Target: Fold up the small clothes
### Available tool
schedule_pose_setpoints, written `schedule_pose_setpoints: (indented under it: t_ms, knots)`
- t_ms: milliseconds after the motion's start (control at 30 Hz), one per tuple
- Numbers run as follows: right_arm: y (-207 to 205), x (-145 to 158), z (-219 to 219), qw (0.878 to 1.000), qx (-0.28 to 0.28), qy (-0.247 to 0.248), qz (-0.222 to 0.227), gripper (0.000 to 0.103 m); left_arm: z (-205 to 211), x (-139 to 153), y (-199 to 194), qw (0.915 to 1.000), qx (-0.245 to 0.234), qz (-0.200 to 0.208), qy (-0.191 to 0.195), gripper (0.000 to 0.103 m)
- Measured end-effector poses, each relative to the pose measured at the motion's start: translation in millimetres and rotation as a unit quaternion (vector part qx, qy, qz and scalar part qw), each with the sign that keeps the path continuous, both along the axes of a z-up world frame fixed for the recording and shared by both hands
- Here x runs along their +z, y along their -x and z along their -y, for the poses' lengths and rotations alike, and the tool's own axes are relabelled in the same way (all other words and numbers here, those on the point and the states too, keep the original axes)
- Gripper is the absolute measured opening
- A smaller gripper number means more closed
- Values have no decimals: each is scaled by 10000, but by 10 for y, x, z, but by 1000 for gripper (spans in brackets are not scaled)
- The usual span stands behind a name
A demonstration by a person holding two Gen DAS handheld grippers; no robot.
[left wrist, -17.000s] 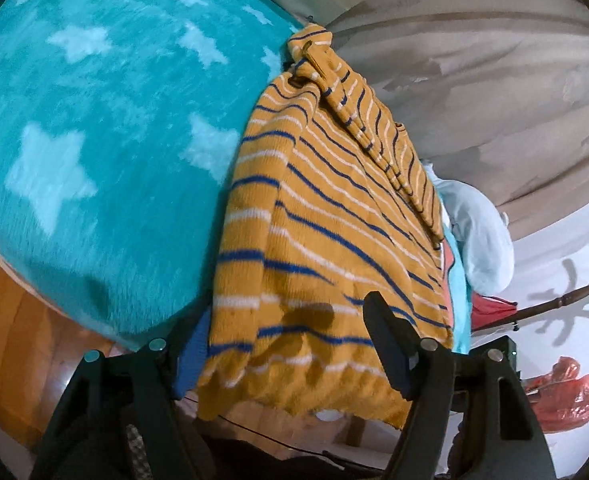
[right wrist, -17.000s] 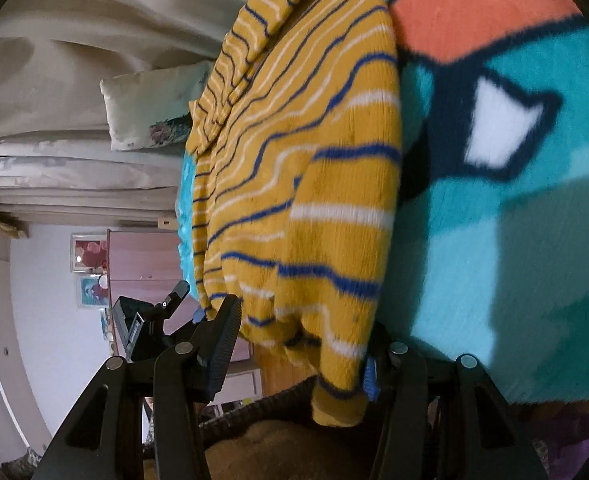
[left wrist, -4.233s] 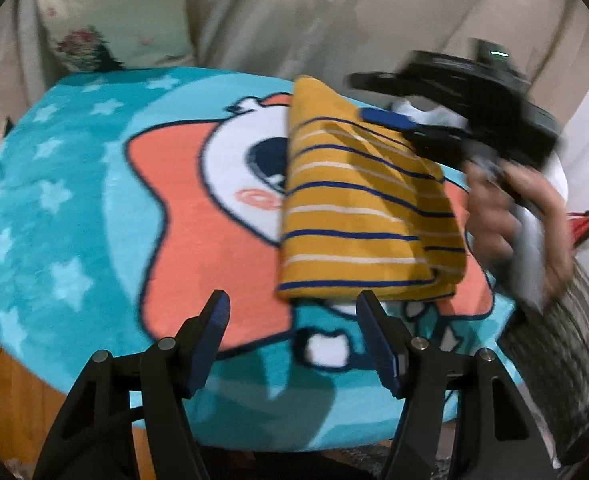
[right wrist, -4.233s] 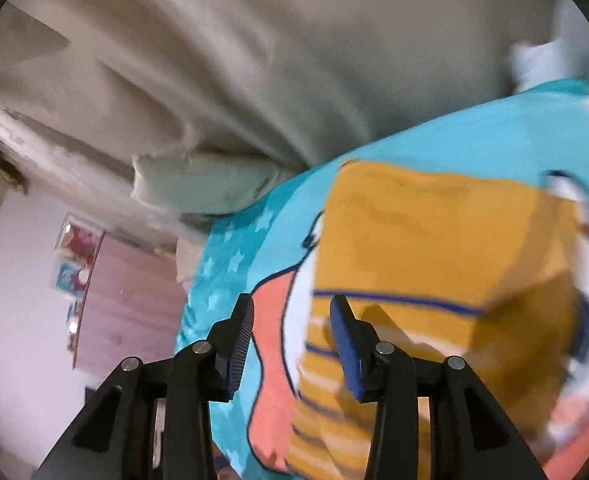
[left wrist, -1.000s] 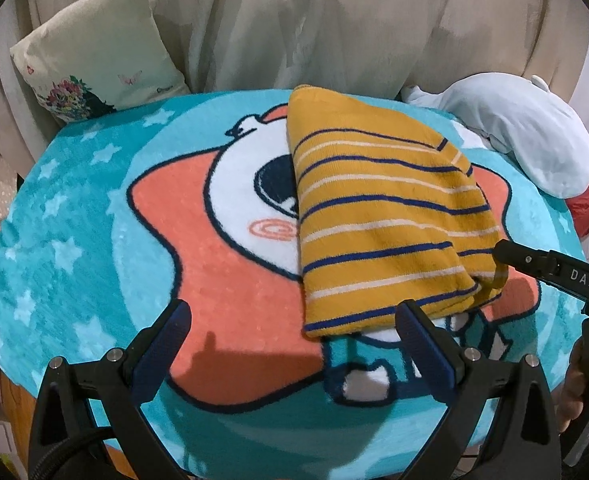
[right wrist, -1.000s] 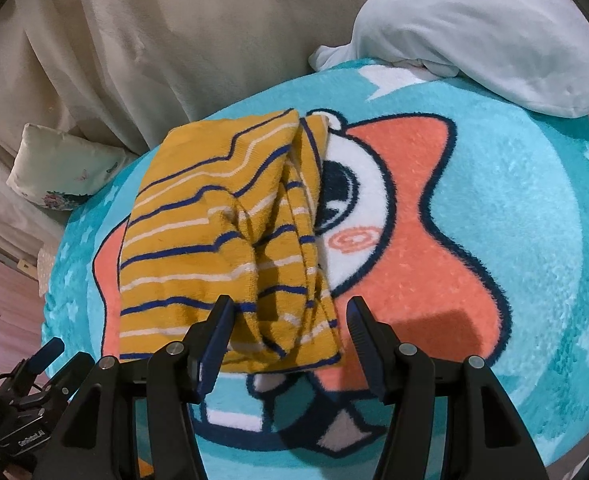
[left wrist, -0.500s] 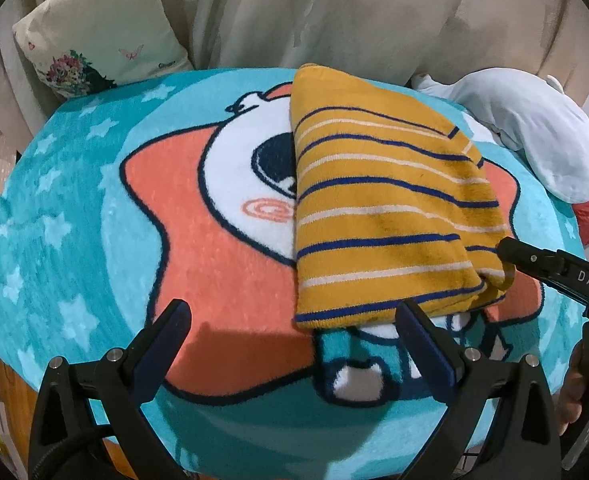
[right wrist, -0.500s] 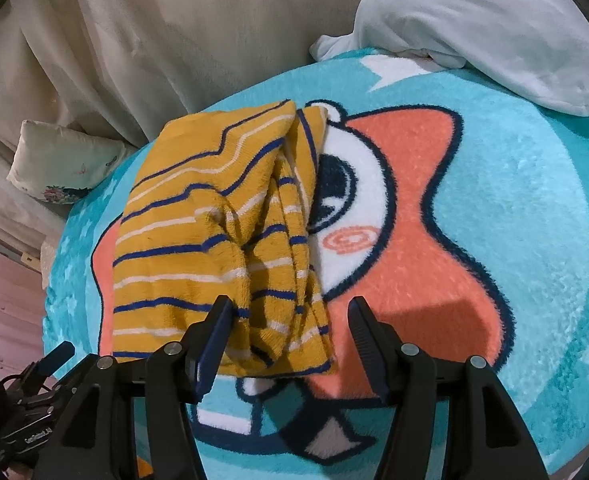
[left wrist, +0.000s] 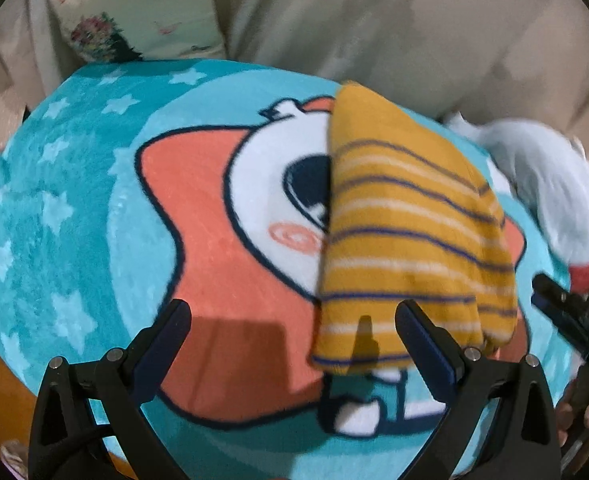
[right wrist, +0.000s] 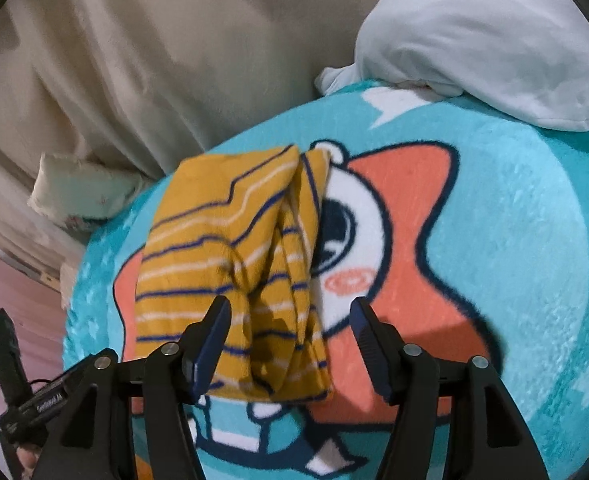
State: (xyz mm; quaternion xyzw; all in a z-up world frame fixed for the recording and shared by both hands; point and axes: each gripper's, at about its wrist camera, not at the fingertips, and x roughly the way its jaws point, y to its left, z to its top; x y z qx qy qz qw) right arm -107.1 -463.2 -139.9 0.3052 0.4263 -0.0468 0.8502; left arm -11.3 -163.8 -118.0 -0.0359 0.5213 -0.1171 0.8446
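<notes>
A small mustard-yellow sweater [left wrist: 410, 236] with navy and white stripes lies folded into a narrow stack on a teal cartoon blanket [left wrist: 74, 208]. In the right wrist view the sweater [right wrist: 230, 264] shows its layered folded edges. My left gripper [left wrist: 292, 326] is open and empty, just above the near hem's left corner. My right gripper [right wrist: 288, 320] is open and empty, over the sweater's near right edge. The right gripper's body shows at the right edge of the left wrist view [left wrist: 574, 320].
A floral cushion [left wrist: 134, 12] lies at the back left of the blanket, a pale blue pillow [right wrist: 474, 40] at the back right. Beige curtains [left wrist: 374, 20] hang behind. The blanket's near edge drops off below the grippers.
Both grippers have moved closer to the sweater's near hem. The left gripper's jaws stand narrower than a second ago. The sweater lies as it did.
</notes>
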Motion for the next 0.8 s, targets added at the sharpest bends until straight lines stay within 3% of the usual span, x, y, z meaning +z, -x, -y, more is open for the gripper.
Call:
schedule_pose_setpoints:
  t_ms: [133,333,567,733,800]
  knots:
    - [-125,-44,156,9994,-105,-322,-35,68,19,1,-223,9999,17,94,-63,102]
    - [-301,-135,169,9984,-57,-558,-98,68,106,-190,-477,9998,-69,-164,42,102]
    - [-322,-299,193,9969,-57,-748,-240,68,145,-394,-499,9994,-57,-294,150,102]
    - [-345,-361,250,9962,-95,-823,-257,68,3,-574,-480,9937,331,-756,757,103]
    - [-356,-353,268,9966,-78,-787,-237,68,15,-568,-445,9948,289,-702,680,103]
